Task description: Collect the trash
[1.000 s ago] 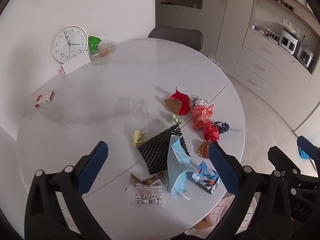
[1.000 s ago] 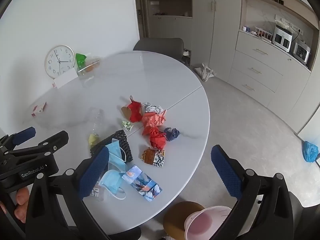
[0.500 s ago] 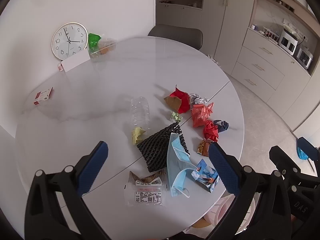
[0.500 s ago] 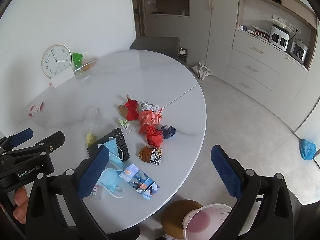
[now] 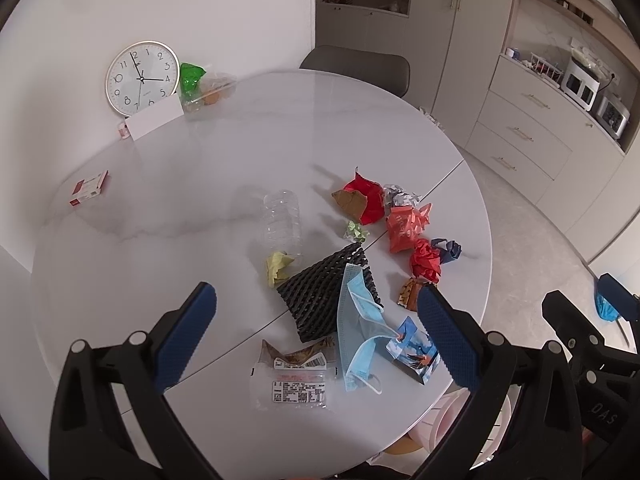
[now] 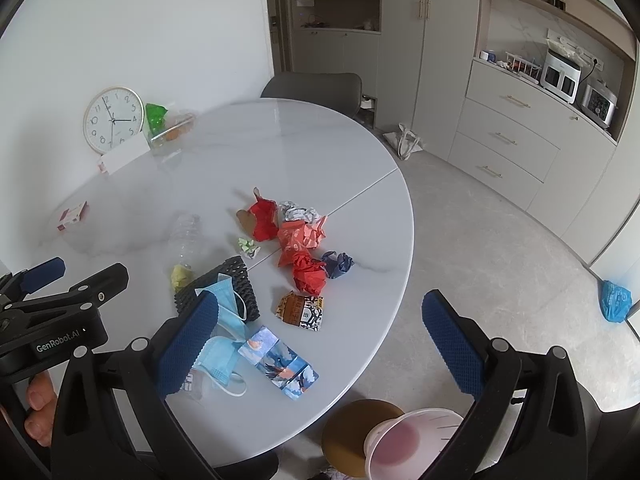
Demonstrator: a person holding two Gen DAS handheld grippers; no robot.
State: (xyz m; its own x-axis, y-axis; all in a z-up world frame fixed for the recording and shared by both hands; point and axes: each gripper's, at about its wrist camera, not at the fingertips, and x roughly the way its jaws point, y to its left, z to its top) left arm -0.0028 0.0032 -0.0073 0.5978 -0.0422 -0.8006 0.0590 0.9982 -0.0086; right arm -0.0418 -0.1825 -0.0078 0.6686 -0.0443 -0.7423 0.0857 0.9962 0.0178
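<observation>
Both viewpoints risen slightly, crumpled paper (image 5: 426, 258), glossy round table (image 5: 200, 184)

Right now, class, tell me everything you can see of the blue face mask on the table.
The face mask is pale blue, pleated, soft-looking cloth with white ear loops. It lies crumpled and partly folded near the table's front edge, its upper end draped over the black mesh sleeve, its lower side against the blue picture carton. No gripper touches it.

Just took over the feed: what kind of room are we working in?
Likely a home dining or kitchen area: a round white table, built-in cabinets with drawers, and countertop appliances.
</observation>
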